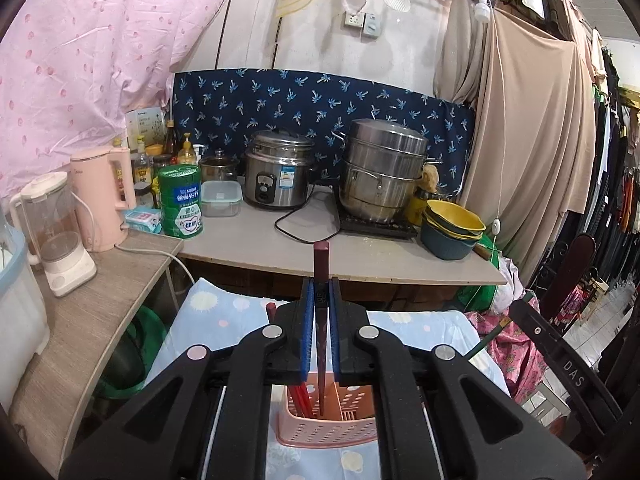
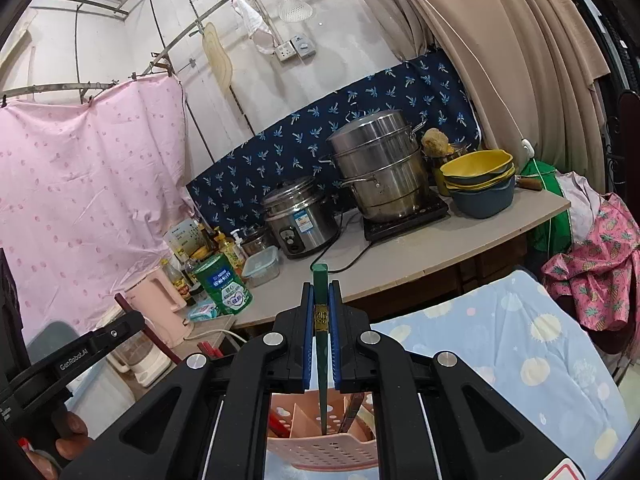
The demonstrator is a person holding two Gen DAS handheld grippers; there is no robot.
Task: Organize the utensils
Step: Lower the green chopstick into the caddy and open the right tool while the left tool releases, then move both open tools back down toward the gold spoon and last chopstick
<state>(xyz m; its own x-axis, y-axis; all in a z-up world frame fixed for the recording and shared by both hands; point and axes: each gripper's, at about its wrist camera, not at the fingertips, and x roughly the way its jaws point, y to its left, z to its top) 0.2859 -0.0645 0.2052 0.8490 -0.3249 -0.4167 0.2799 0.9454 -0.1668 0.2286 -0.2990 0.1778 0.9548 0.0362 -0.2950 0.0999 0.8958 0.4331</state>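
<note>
Left gripper point(image 1: 320, 304): fingers clamped on a dark red chopstick point(image 1: 321, 268); its square end sticks up past the blue pads and its thin tip points down into the pink basket point(image 1: 326, 428).
Basket, left view: near, low in the middle, on the blue sheet point(image 1: 216, 320) with pale round spots; red chopsticks point(image 1: 298, 398) stand in its left compartment, and the held tip sits just right of them.
Right gripper point(image 2: 321, 312): fingers clamped on a green chopstick point(image 2: 320, 280) with a gold band; blunt end up, tip down over the basket point(image 2: 324, 450).
Basket, right view: dividers visible; red sticks at far left, dark utensils right of the green tip; which compartment the tip is in, I cannot tell.
Hand point(image 2: 70, 436): low left in the right view, holding the left gripper's black body.
Surface point(image 1: 360, 256): far side, beyond the sheet.
On it, left to right: blender point(image 1: 56, 232), pink kettle point(image 1: 102, 196), green tin point(image 1: 180, 200), clear box point(image 1: 221, 198), rice cooker point(image 1: 278, 170), steamer pot point(image 1: 382, 168) on a black hob, stacked bowls point(image 1: 452, 228).
Behind: pink curtain point(image 1: 80, 72) left, navy patterned cloth point(image 1: 320, 96) middle, beige drape point(image 1: 532, 128) right.
</note>
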